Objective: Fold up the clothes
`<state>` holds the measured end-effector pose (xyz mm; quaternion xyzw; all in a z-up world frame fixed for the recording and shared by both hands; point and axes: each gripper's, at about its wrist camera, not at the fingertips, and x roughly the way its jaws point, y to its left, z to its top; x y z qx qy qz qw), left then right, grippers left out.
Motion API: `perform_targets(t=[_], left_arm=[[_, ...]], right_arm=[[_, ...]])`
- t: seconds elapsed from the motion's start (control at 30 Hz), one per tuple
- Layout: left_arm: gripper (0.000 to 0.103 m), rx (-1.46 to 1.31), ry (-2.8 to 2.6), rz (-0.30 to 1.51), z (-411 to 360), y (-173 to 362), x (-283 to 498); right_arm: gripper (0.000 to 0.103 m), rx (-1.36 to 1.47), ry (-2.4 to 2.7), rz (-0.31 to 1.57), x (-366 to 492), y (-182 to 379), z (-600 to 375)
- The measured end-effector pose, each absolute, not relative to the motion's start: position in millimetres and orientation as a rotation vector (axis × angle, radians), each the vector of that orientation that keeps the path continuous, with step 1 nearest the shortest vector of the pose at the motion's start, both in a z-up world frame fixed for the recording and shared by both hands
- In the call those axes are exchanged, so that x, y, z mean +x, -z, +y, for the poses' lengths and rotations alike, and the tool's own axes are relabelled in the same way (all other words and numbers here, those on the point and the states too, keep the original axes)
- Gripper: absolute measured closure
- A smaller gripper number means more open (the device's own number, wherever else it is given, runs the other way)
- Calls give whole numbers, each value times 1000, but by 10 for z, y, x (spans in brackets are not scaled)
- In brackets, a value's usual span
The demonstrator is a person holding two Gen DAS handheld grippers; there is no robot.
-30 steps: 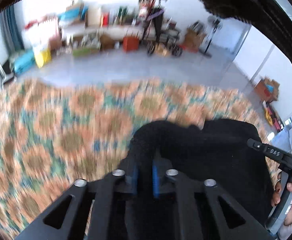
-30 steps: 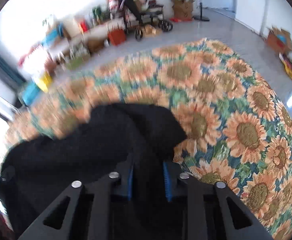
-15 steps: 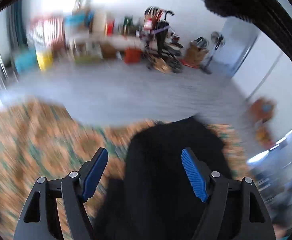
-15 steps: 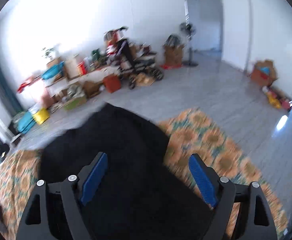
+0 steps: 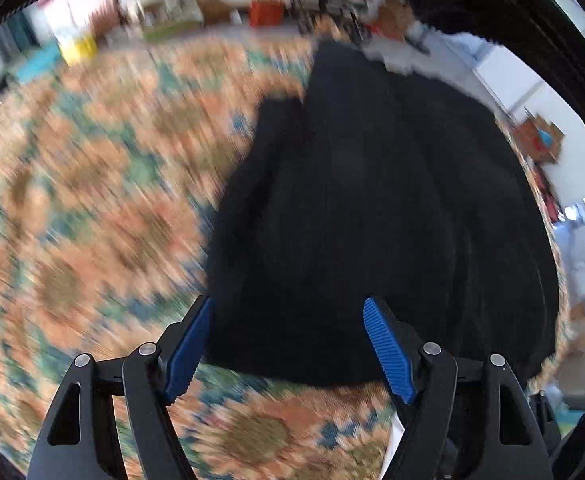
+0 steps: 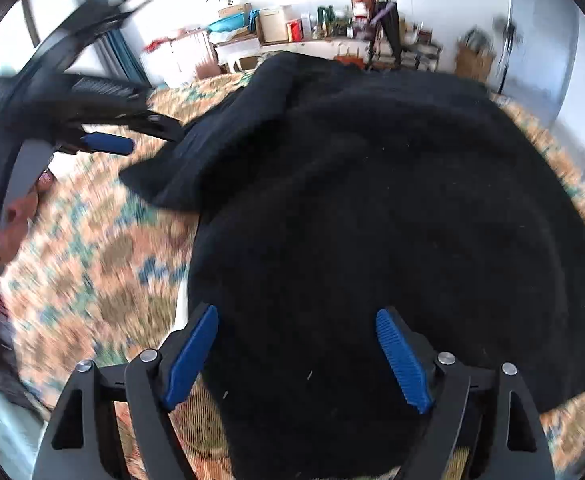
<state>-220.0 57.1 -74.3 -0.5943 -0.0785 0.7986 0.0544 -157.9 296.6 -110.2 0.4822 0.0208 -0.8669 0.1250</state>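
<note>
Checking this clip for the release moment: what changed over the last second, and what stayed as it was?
Both grips on the black garment were let go: the left hand-held gripper and right hand-held gripper were pinched shut on its cloth and have just been opening, now wide with nothing pressed between the pads. The garment has dropped flatter onto the sunflower cloth. That cloth stayed spread underneath.
</note>
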Motion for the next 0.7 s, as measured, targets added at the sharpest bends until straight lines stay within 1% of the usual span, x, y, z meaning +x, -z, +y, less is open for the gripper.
perform_targets(t=[0.03,0.07,0.1,0.13,0.17,0.2,0.23,0.3,0.33,0.37,0.4,0.47,0.53,0.6,0.63,0.67,0.7], left_arm=[[27,-1797,-2432,-210,588,776,-2190],[32,-1783,-2446,-183,603,799,-2177],[40,-1749,-2494,-153,607,781,-2151],[67,-1732,-2553,-117,598,748,-2132],[85,-1723,-2583,-104,569,718,-2133],[86,-1715,-2576,-148,509,697,-2153],[93,-1717,-2563,-220,414,677,-2191],[95,-1719,-2608,-303,188,592,-2288],[96,-1718,-2637,-336,75,541,-2337],[97,-1704,-2698,-328,-36,454,-2387],[98,-1686,-2760,-318,-146,361,-2437],[98,-1625,-2886,-285,-354,123,-2526],[98,-1533,-2993,-341,-590,-109,-2583],[98,-1478,-3119,-473,-856,-256,-2594],[98,-1451,-3176,-548,-989,-317,-2597],[98,-1455,-3202,-657,-1114,-314,-2590],[98,-1483,-3176,-764,-1210,-274,-2576]], right_arm=[[19,1400,2543,109,-1510,1112,2891],[19,1395,2558,153,-1445,1124,2821],[19,1404,2561,143,-1420,1149,2809],[19,1428,2568,124,-1395,1192,2794],[19,1451,2584,120,-1377,1228,2798],[19,1443,2622,150,-1341,1243,2768],[20,1434,2660,176,-1307,1256,2742],[33,1420,2727,121,-1273,1240,2757],[59,1412,2760,93,-1257,1231,2765],[86,1406,2793,67,-1244,1223,2775],[90,1422,2827,55,-1263,1218,2804],[93,1432,2817,-109,-1251,1213,2926],[93,1449,2793,-176,-1198,1195,2969],[93,1461,2773,-203,-1124,1176,2978],[93,1472,2776,-158,-1094,1185,2935],[90,1480,2775,-147,-1100,1202,2864],[84,1487,2773,-142,-1106,1217,2803]])
